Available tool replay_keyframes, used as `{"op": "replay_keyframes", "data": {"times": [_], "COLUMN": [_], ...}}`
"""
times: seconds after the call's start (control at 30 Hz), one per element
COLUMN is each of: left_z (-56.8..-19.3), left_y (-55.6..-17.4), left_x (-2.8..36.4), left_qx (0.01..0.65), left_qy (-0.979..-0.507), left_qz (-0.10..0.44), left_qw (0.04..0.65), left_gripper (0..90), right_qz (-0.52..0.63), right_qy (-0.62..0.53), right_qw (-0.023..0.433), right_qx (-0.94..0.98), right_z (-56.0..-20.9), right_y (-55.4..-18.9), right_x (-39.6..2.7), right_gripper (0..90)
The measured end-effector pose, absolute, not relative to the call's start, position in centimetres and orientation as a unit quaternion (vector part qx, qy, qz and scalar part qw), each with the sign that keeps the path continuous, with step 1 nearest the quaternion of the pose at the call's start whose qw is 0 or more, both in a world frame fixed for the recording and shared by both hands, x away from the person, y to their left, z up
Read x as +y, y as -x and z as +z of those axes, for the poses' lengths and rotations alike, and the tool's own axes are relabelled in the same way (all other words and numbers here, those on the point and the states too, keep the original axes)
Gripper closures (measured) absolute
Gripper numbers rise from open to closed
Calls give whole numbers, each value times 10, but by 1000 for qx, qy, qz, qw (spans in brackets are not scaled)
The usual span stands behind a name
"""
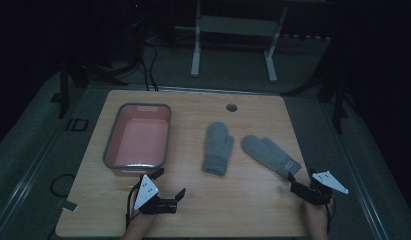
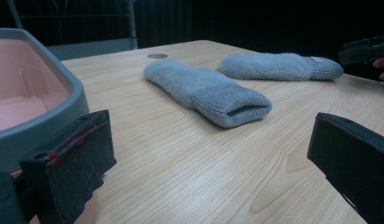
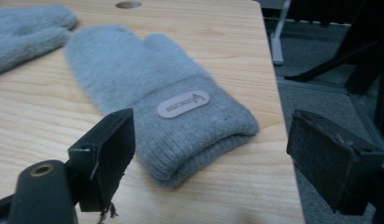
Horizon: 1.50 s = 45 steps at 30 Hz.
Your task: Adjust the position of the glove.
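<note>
- A grey mitten with a label (image 1: 271,155) lies at right of centre in the high view, cuff toward the lower right.
- The right gripper (image 1: 302,182) sits just beside that cuff, jaws apart, holding nothing.
- A second grey mitten (image 1: 217,148) lies at centre.
- The left gripper (image 1: 169,185), lower left, is spread wide and empty, near a pink tub (image 1: 112,145) on the wooden table (image 1: 243,205).

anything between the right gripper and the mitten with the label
Nothing: in the right gripper view, only bare table lies between the open right gripper and the labelled mitten's cuff just ahead.
</note>
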<state>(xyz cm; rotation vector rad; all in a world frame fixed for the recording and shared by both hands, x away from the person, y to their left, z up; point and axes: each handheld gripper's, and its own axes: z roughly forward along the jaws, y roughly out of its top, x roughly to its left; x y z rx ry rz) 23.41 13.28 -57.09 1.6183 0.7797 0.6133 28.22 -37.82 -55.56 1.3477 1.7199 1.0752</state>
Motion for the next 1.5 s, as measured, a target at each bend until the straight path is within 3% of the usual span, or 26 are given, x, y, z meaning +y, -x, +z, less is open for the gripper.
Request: {"op": "replay_keyframes", "data": {"times": [0.2,0.63,0.8,1.27,1.37,1.5], "left_z": [-571,-571,-571,-570,-570,-570], "left_y": [-234,-234,-234,-234,-234,-234], "left_x": [132,131,131,131,130,130], "left_qx": [333,328,329,320,318,315], "left_qy": [-693,-696,-696,-700,-701,-702], "left_qz": [265,260,257,248,247,248], "left_qw": [582,583,585,588,589,588], "left_gripper": [9,9,9,9,9,9], "right_qz": [399,424,427,421,419,423], "right_qy": [-514,-455,-439,-377,-368,-348], "right_qw": [358,275,231,196,177,174], "right_qx": [670,733,756,801,811,819], "right_z": [-548,-513,-502,-484,-486,-492], "right_y": [-282,-313,-326,-367,-376,-388], "right_x": [-377,-356,-332,-252,-235,-212], "right_gripper": [153,129,135,128,200,221]}}
